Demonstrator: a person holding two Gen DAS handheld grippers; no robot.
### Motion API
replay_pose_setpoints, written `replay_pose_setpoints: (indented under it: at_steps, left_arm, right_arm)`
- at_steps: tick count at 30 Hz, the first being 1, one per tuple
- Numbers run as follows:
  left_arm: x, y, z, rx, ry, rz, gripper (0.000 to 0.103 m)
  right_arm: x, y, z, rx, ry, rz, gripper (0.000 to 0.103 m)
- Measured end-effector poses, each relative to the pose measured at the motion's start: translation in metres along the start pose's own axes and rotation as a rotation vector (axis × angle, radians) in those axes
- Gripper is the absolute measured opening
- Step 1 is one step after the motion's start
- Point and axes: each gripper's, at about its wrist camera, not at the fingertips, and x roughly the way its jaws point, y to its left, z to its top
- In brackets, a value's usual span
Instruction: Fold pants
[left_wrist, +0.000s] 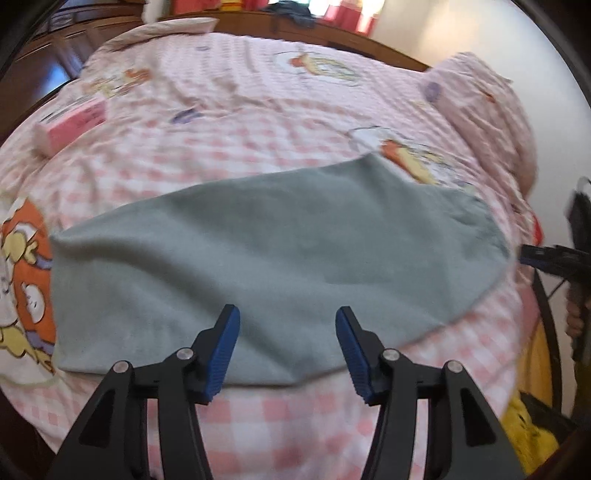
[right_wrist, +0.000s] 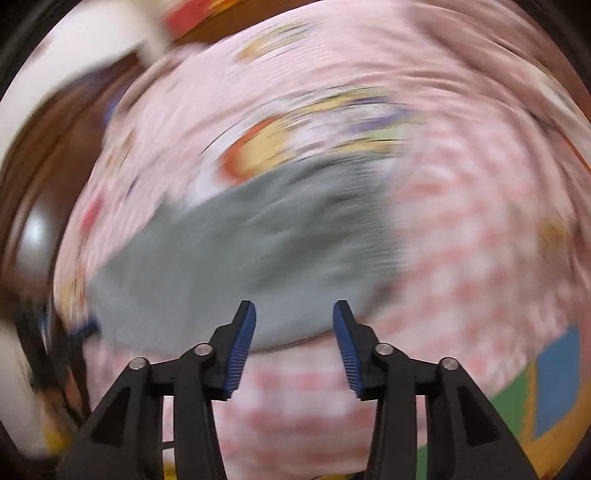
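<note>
Grey pants (left_wrist: 266, 258) lie flat in a folded slab on a pink checked bed cover (left_wrist: 280, 147). My left gripper (left_wrist: 288, 317) hovers open over the pants' near edge, its blue pads empty. The other gripper (left_wrist: 550, 254) shows at the far right edge of the left wrist view, just off the pants' right end. The right wrist view is smeared by motion blur: the grey pants (right_wrist: 240, 254) fill its middle and my right gripper (right_wrist: 294, 310) stands open above their near edge, holding nothing.
A pink box (left_wrist: 72, 122) rests on the cover at the back left. A pink pillow (left_wrist: 487, 110) sits at the back right, with a wooden headboard (left_wrist: 332, 33) behind. Something yellow (left_wrist: 528, 432) lies beside the bed at lower right.
</note>
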Motion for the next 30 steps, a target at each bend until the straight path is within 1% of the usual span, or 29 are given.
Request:
replay_pose_setpoints:
  at_steps: [1,3,4,7,8,9,10,11,13,14,16,19,21,23,27,30]
  left_arm:
    - [0.005,0.003,0.0,-0.016,0.01,0.02,0.057]
    - [0.012,0.01,-0.003,-0.039,0.032,0.044,0.057]
    - [0.016,0.013,-0.006,-0.05,0.045,0.052,0.057]
    - [0.023,0.019,-0.013,-0.068,0.061,0.059,0.058]
    - [0.024,0.019,-0.016,-0.069,0.058,0.061,0.058]
    - [0.024,0.019,-0.017,-0.067,0.056,0.065,0.059]
    - [0.025,0.018,-0.019,-0.061,0.054,0.07,0.06]
    - [0.026,0.016,-0.019,-0.052,0.054,0.077,0.061]
    - [0.027,0.011,-0.02,-0.03,0.058,0.098,0.062]
    - [0.028,0.009,-0.021,-0.018,0.058,0.106,0.063]
    - [0.03,0.007,-0.022,-0.006,0.058,0.108,0.068]
    - [0.031,0.005,-0.023,0.007,0.059,0.112,0.069]
    - [0.027,0.007,-0.023,-0.004,0.055,0.107,0.069]
    - [0.016,0.013,-0.022,-0.037,0.033,0.097,0.069]
    - [-0.014,0.043,-0.021,-0.115,-0.054,0.149,0.069]
    - [-0.023,0.07,-0.022,-0.199,-0.066,0.184,0.069]
  right_arm:
    - [-0.001,-0.022,0.0,0.086,-0.031,0.005,0.048]
    - [0.008,-0.042,0.003,0.189,-0.031,0.01,0.049]
    - [0.016,-0.048,0.003,0.223,-0.018,0.019,0.049]
    - [0.048,-0.061,0.0,0.303,0.037,0.102,0.049]
    - [0.053,-0.059,0.0,0.315,0.036,0.126,0.048]
    - [0.055,-0.058,0.0,0.318,0.017,0.137,0.044]
    - [0.053,-0.056,0.001,0.304,-0.018,0.133,0.035]
    - [0.049,-0.055,0.003,0.293,-0.05,0.109,0.02]
    - [0.04,-0.057,0.001,0.313,-0.103,0.114,0.018]
    - [0.04,-0.054,-0.001,0.316,-0.113,0.105,0.017]
    - [0.046,-0.053,-0.001,0.283,-0.11,0.06,0.017]
    - [0.056,-0.056,-0.004,0.249,-0.061,0.023,0.02]
    - [0.051,-0.058,-0.004,0.254,-0.059,0.006,0.032]
    - [0.039,-0.059,-0.004,0.247,-0.056,-0.015,0.033]
    - [0.013,-0.043,-0.002,0.181,-0.094,-0.074,0.034]
    - [-0.01,-0.028,0.0,0.129,-0.145,-0.11,0.034]
